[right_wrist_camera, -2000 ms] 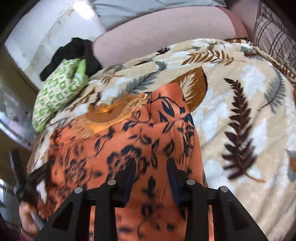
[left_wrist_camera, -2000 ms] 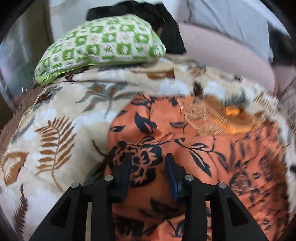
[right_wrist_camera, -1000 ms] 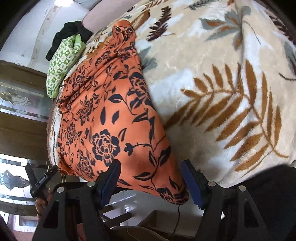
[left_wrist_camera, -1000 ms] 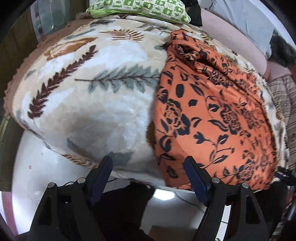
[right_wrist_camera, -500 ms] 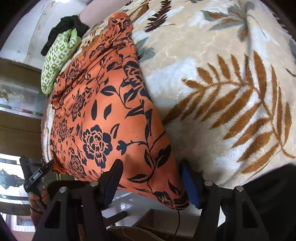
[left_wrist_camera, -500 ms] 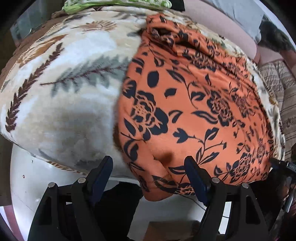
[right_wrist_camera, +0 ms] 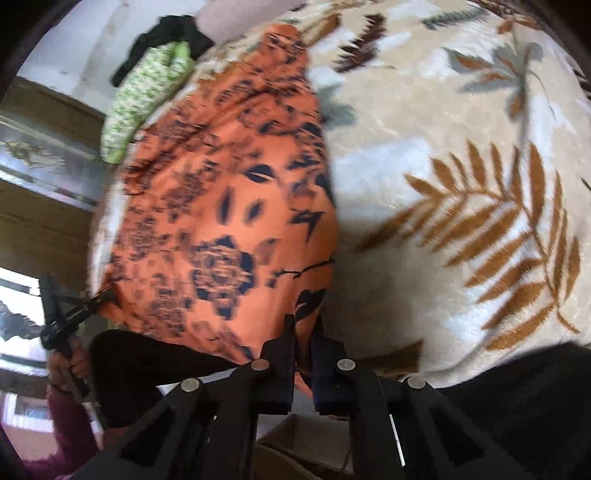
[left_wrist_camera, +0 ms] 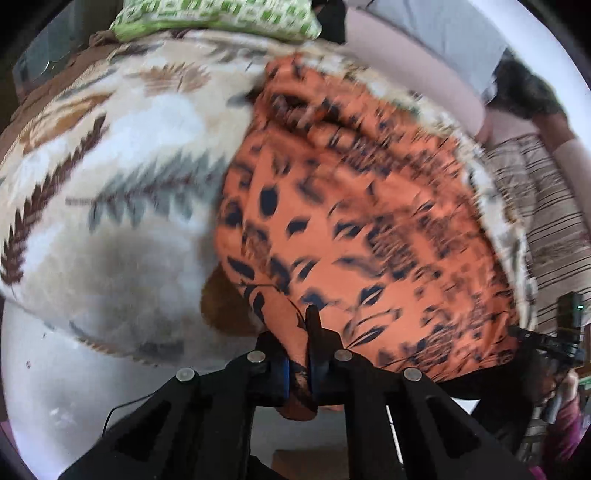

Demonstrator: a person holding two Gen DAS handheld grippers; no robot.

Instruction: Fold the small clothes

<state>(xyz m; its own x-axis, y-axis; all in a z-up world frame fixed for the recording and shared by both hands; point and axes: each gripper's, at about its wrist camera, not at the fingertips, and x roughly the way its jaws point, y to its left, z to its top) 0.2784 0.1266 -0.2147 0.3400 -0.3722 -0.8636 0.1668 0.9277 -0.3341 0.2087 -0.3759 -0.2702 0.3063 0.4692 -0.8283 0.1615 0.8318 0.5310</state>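
The left gripper (left_wrist_camera: 300, 354) was found closed on the near hem of the cloth (left_wrist_camera: 354, 221), the fabric being pinched between its fingers at one near corner. The right gripper (right_wrist_camera: 303, 354) was likewise found clamped on the cloth (right_wrist_camera: 229, 206) at the opposite near corner. The cloth, orange with a dark floral print, was seen lying lengthwise on the blanket (right_wrist_camera: 461, 184), its near edge hanging over the bed's front edge and its far end bunched toward the pillow (left_wrist_camera: 214, 18). Both views were blurred by motion.

The task was judged to be at an early stage: both near corners had been secured, but no fold of that hem could be made out. The carrying of the near edge toward the far end, and any further folds, were judged to remain.

A dark garment (right_wrist_camera: 166, 37) was noted beside the pillow. No brand, label or legible writing was found on any item.
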